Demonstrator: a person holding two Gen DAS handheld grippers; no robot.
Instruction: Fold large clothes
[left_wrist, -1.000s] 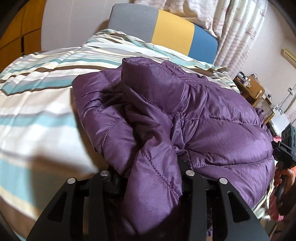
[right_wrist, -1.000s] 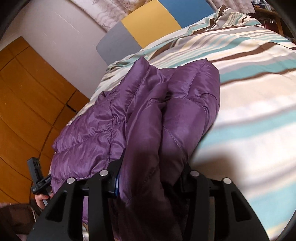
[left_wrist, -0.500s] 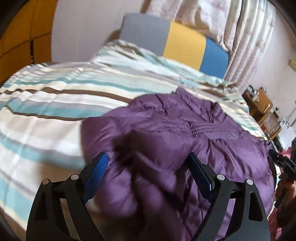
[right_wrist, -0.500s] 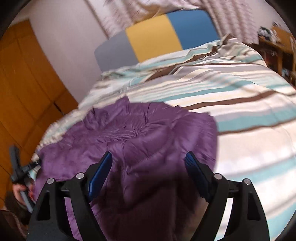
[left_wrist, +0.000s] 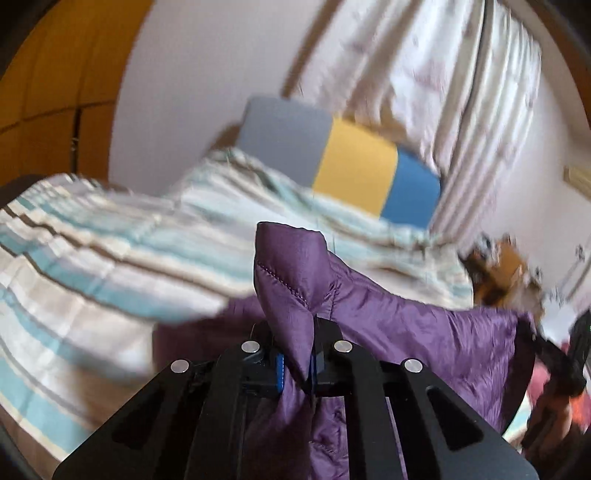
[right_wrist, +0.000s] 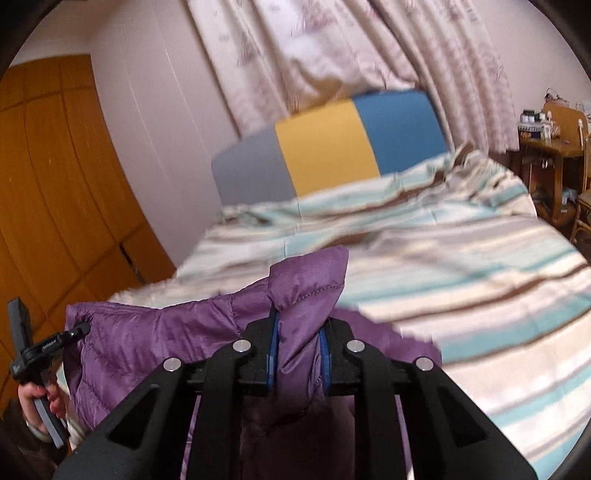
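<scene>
A purple quilted puffer jacket (left_wrist: 406, 325) hangs stretched between my two grippers above the striped bed (left_wrist: 110, 258). My left gripper (left_wrist: 295, 363) is shut on a bunched corner of the jacket, which sticks up past the pads. My right gripper (right_wrist: 297, 360) is shut on the other corner of the jacket (right_wrist: 177, 332) in the same way. The right gripper shows at the right edge of the left wrist view (left_wrist: 561, 365). The left gripper shows at the left edge of the right wrist view (right_wrist: 40, 350). The jacket's lower part hangs out of sight below.
The bed (right_wrist: 461, 277) has a striped teal, brown and cream cover and a grey, yellow and blue headboard (right_wrist: 332, 144). Curtains (right_wrist: 351, 55) hang behind it. A wooden wardrobe (right_wrist: 48, 184) stands on the left. A cluttered wooden desk (right_wrist: 546, 147) stands on the right.
Both grippers let go of the jacket, opened, then shut on its corners. They have lifted it off the bed and spread it between them.
</scene>
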